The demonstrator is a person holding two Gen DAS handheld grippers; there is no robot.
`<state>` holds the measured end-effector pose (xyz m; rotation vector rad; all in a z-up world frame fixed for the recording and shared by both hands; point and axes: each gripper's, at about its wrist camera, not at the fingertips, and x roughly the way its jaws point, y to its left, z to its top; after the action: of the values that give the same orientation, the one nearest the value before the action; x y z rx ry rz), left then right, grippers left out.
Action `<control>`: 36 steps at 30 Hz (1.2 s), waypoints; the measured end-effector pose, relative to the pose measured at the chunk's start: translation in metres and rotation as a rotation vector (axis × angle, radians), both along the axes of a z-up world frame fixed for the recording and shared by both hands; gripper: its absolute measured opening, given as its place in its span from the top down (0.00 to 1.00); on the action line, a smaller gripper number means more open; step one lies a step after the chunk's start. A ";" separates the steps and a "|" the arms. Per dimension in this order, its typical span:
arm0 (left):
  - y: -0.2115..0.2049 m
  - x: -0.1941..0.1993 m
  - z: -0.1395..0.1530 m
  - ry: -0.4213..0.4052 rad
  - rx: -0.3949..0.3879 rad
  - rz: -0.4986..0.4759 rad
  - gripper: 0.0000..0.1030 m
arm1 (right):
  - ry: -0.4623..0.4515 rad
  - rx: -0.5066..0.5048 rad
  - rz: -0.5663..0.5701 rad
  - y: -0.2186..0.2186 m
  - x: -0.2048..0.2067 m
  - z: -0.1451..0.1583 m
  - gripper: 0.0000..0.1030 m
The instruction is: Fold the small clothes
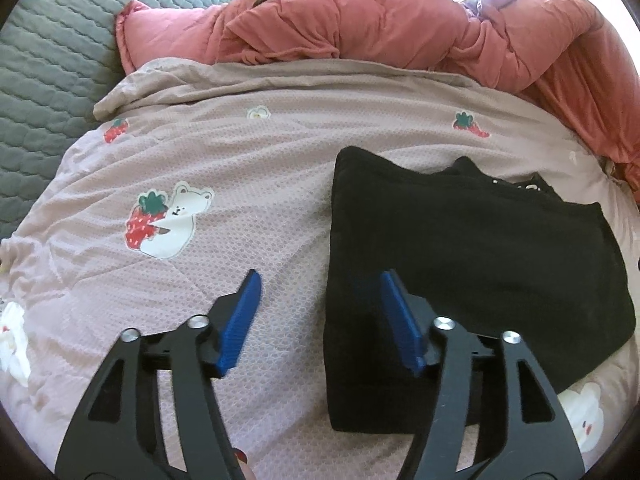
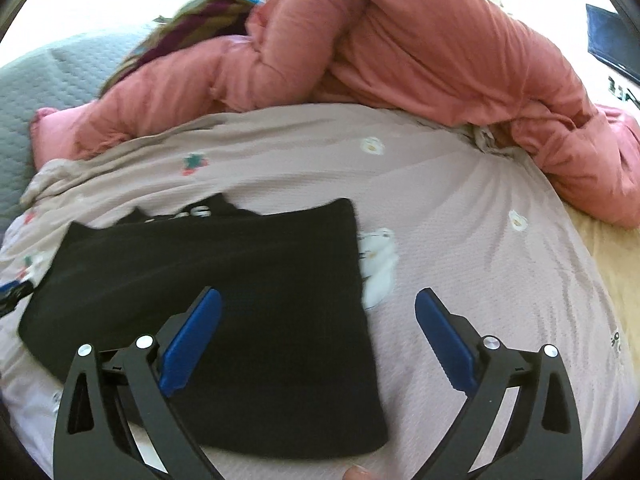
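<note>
My left gripper [image 1: 320,280] and right gripper [image 2: 318,300] hang wide, holding nothing, one over each side edge of the black cloth [image 1: 460,248] on the bed [image 1: 240,160].

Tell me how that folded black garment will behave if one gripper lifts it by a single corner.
The black garment looks like soft knit lying in flat folded layers, so it would probably droop and unfold from one corner. It seems light for its size. The textured pink blanket beneath would likely grip it, so pushing may bunch it. Both the left gripper and right gripper are open.
</note>
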<state>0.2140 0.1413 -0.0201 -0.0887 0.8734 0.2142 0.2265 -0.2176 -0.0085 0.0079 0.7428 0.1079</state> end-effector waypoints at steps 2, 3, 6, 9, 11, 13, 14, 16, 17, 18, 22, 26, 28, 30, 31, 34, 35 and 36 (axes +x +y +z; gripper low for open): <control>0.000 -0.002 0.004 -0.009 0.004 0.001 0.38 | -0.011 0.000 0.042 0.011 -0.009 0.005 0.04; 0.000 -0.003 0.005 -0.013 0.005 0.001 0.35 | -0.017 -0.004 0.070 0.019 -0.014 0.007 0.04; 0.002 -0.004 0.008 -0.023 0.003 0.010 0.26 | -0.027 -0.007 0.135 0.040 -0.024 0.012 0.04; 0.005 -0.005 0.010 -0.027 -0.006 0.022 0.20 | -0.029 -0.009 0.194 0.062 -0.033 0.015 0.04; 0.008 -0.006 0.011 -0.031 -0.017 0.029 0.18 | -0.027 -0.009 0.238 0.076 -0.038 0.016 0.04; 0.010 -0.007 0.013 -0.037 -0.026 0.034 0.16 | -0.024 -0.003 0.267 0.085 -0.043 0.016 0.04; 0.011 -0.007 0.014 -0.039 -0.028 0.037 0.15 | -0.023 0.002 0.280 0.091 -0.045 0.016 0.04; 0.014 -0.009 0.017 -0.044 -0.035 0.041 0.14 | -0.017 0.007 0.299 0.098 -0.048 0.016 0.04; 0.016 -0.010 0.018 -0.046 -0.040 0.042 0.14 | -0.013 0.010 0.310 0.103 -0.050 0.016 0.04; 0.018 -0.011 0.021 -0.050 -0.045 0.046 0.14 | -0.010 0.010 0.317 0.105 -0.052 0.016 0.04; 0.029 -0.017 0.031 -0.074 -0.052 0.070 0.09 | 0.006 0.007 0.362 0.119 -0.059 0.013 0.04; 0.046 -0.023 0.038 -0.091 -0.084 0.106 0.09 | 0.011 -0.018 0.409 0.135 -0.067 0.011 0.04; 0.053 -0.024 0.038 -0.090 -0.100 0.121 0.09 | 0.011 -0.027 0.432 0.144 -0.071 0.010 0.04; 0.059 -0.024 0.039 -0.085 -0.113 0.131 0.09 | 0.016 -0.031 0.454 0.152 -0.074 0.009 0.04; 0.061 -0.025 0.039 -0.083 -0.118 0.134 0.09 | 0.017 -0.036 0.463 0.156 -0.075 0.008 0.04; 0.066 -0.025 0.039 -0.080 -0.127 0.143 0.09 | 0.022 -0.043 0.492 0.168 -0.079 0.006 0.04; 0.067 -0.026 0.039 -0.079 -0.130 0.145 0.09 | 0.027 -0.042 0.503 0.172 -0.080 0.005 0.04; 0.069 -0.026 0.039 -0.079 -0.133 0.147 0.09 | 0.029 -0.043 0.514 0.177 -0.082 0.004 0.04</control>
<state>0.1877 0.2102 0.0194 -0.2848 0.8021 0.2882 0.1448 -0.0405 -0.0043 -0.2241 0.7625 0.5820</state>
